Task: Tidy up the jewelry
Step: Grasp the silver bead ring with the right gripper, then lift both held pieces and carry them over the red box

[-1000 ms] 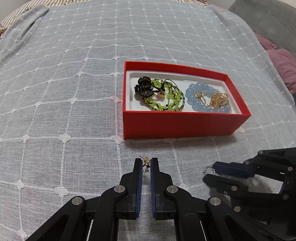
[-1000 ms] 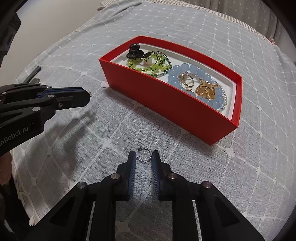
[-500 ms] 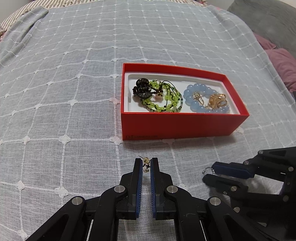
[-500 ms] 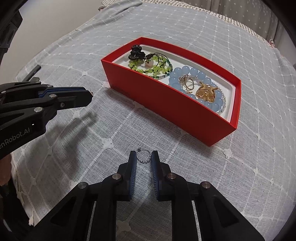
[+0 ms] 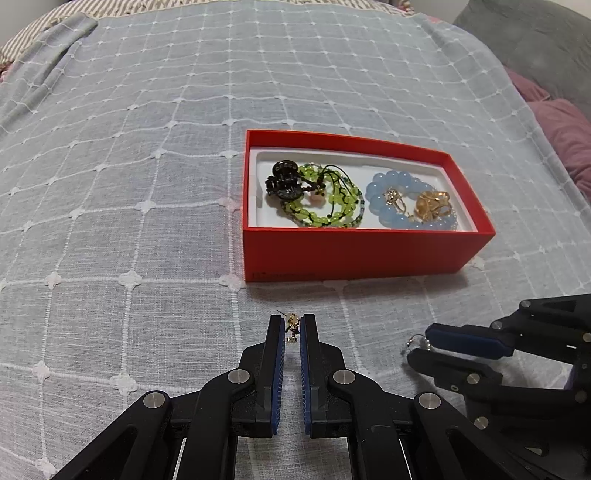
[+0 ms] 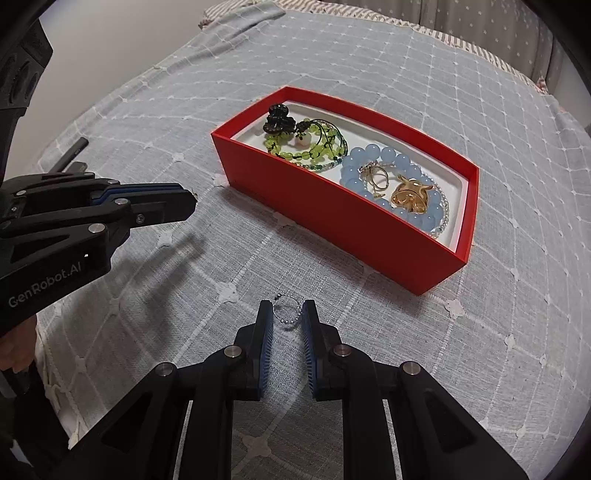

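Observation:
A red box [image 5: 354, 254] [image 6: 332, 214] with a white lining sits on the grey checked cloth. It holds a black hair claw [image 5: 282, 181], a green bead bracelet [image 5: 325, 206], a blue bead bracelet [image 5: 391, 184] and gold pieces [image 5: 430, 205]. My left gripper [image 5: 293, 325] is shut on a small gold earring [image 5: 291, 325], just in front of the box. My right gripper [image 6: 287, 312] is shut on a thin silver beaded hoop [image 6: 286, 310], held above the cloth near the box's front wall. Each gripper shows in the other's view: the right gripper [image 5: 417, 349] and the left gripper [image 6: 192, 201].
Grey cloth [image 5: 147, 184] with white grid stitching covers the whole surface. A purple cushion [image 5: 565, 136] lies at the far right edge. A dark stick-like object [image 6: 72, 151] rests on the cloth at the left. A curtain [image 6: 461, 22] hangs behind.

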